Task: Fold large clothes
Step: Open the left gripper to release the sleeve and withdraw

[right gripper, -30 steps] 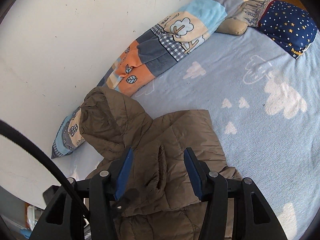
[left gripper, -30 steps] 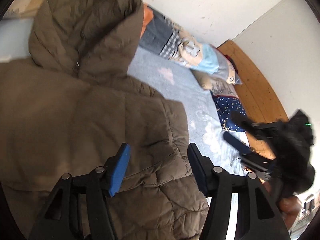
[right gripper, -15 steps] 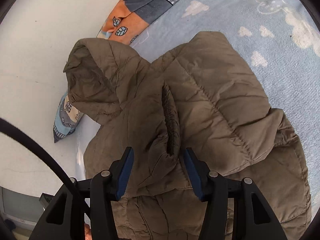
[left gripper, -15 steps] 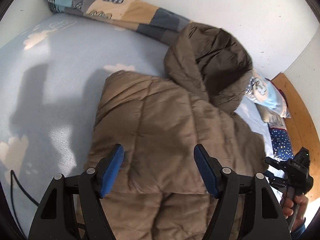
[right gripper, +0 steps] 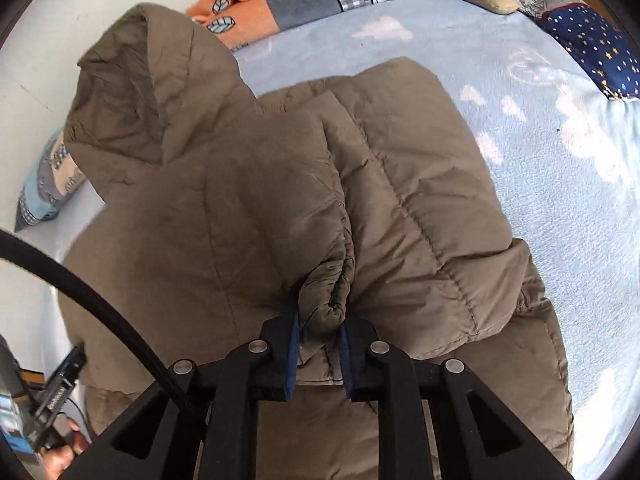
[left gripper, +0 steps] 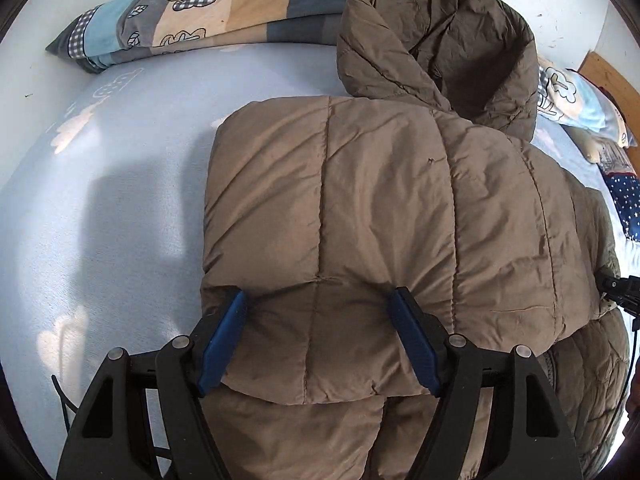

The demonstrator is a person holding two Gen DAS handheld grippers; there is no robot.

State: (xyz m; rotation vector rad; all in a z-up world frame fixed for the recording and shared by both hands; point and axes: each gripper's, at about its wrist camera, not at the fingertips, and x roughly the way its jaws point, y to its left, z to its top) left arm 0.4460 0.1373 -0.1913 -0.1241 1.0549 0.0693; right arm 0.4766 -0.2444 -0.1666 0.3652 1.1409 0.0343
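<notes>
A brown quilted hooded jacket [left gripper: 380, 184] lies on the bed, hood [left gripper: 440, 40] toward the wall, one side folded over the body. My left gripper [left gripper: 319, 298] rests low on the folded panel near its left edge. Its jaws are wide and opening, with fabric between the pads but not pinched. In the right wrist view the jacket [right gripper: 240, 200] fills the middle. My right gripper [right gripper: 320, 320] is closing, its blue pads pinching a raised ridge of fabric [right gripper: 332, 284] along the jacket's centre.
The bed has a light blue sheet with white clouds [left gripper: 120, 200]. A patchwork bolster [left gripper: 200, 12] runs along the white wall. A navy starred pillow [right gripper: 592, 48] and wooden headboard [left gripper: 608, 72] lie to the right. A black cable [right gripper: 100, 296] crosses the lower left.
The left gripper swung over to the jacket's left side, sank onto the folded panel and spread its jaws. The right gripper came down and closed on the centre ridge of fabric.
</notes>
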